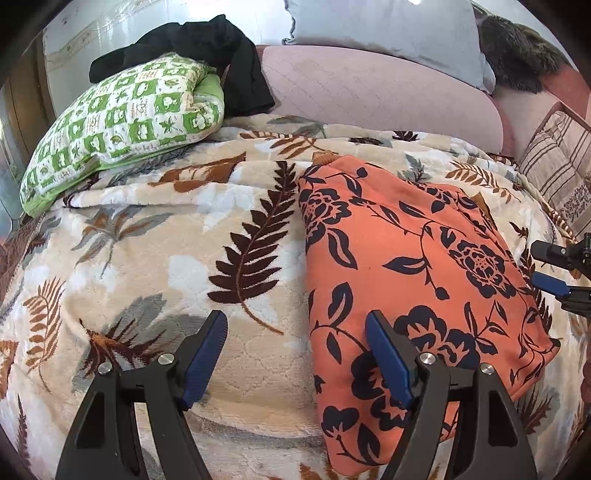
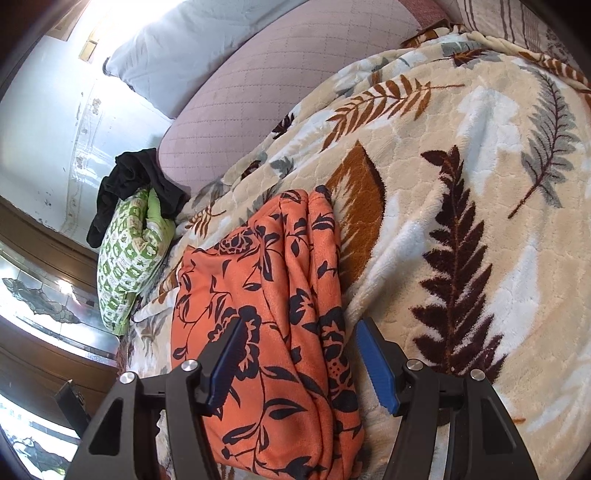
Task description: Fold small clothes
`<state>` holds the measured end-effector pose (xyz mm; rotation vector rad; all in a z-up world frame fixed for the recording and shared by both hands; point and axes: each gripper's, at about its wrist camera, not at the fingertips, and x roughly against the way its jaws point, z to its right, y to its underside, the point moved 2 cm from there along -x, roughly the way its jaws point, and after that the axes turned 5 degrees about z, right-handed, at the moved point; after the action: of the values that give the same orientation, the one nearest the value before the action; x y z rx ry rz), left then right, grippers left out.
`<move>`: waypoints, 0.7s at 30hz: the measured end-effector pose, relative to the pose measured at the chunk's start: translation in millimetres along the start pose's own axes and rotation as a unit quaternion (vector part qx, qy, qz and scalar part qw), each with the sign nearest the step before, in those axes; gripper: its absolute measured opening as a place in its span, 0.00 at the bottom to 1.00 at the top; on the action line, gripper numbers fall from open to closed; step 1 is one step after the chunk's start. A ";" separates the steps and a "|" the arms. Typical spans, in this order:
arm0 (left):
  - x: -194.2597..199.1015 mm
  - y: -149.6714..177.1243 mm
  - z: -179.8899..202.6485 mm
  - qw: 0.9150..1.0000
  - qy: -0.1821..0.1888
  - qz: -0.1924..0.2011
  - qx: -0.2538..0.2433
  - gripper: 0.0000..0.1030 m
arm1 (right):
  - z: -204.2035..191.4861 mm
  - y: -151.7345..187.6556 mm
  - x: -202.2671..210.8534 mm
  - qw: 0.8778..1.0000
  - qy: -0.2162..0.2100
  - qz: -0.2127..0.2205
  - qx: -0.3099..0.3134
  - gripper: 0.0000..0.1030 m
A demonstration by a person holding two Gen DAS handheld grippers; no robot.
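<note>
An orange garment with dark flower print [image 1: 413, 266] lies folded into a thick rectangle on the leaf-patterned blanket [image 1: 184, 266]. My left gripper [image 1: 295, 332] is open and empty, just above the garment's near left edge. My right gripper [image 2: 299, 339] is open and empty, hovering over the garment's [image 2: 266, 295] layered edge; it also shows at the right edge of the left wrist view [image 1: 554, 266].
A green and white checked pillow [image 1: 122, 122] lies at the back left with black clothing [image 1: 207, 48] draped on it. A pink quilted bolster [image 1: 369, 92], a pale blue pillow [image 1: 388, 33] and a striped cushion [image 1: 557, 170] line the back.
</note>
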<state>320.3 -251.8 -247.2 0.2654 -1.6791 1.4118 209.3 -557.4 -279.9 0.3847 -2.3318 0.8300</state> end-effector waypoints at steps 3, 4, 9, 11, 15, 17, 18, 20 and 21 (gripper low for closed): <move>-0.7 -2.3 -3.0 1.000 0.016 -0.011 0.016 0.75 | 1.5 -1.7 -2.3 1.000 -0.005 -0.005 -0.006 0.64; -1.4 -4.2 -3.8 0.999 0.023 -0.015 0.022 0.75 | 2.5 -2.2 -2.4 1.000 -0.007 -0.007 -0.008 0.64; -8.3 -16.3 -0.3 0.998 0.048 -0.022 0.042 0.75 | 11.9 -6.5 5.7 1.000 -0.003 0.000 -0.016 0.64; -13.6 -14.3 4.6 0.998 0.051 -0.023 0.038 0.75 | 17.8 -7.9 7.2 1.000 -0.006 0.004 -0.026 0.67; -26.0 -13.6 15.5 0.997 0.066 -0.032 0.031 0.75 | 24.9 -7.5 -1.7 0.999 0.000 -0.008 -0.033 0.67; -27.4 -14.7 17.8 0.997 0.069 -0.030 0.025 0.75 | 25.8 -7.3 -8.8 0.999 -0.003 -0.017 -0.036 0.67; -28.4 -14.9 17.6 0.997 0.071 -0.031 0.026 0.75 | 26.2 -7.0 -12.3 0.999 -0.007 -0.021 -0.038 0.67; -30.5 -15.6 15.6 0.996 0.078 -0.033 0.034 0.76 | 25.8 -5.8 -19.2 0.999 -0.016 -0.027 -0.038 0.67; -31.3 -15.8 14.8 0.996 0.080 -0.034 0.037 0.76 | 25.5 -4.2 -22.6 0.999 -0.021 -0.030 -0.039 0.67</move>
<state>341.5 -281.3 -258.6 0.2423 -1.4762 1.4078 216.7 -575.7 -308.0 0.4395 -2.3704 0.7056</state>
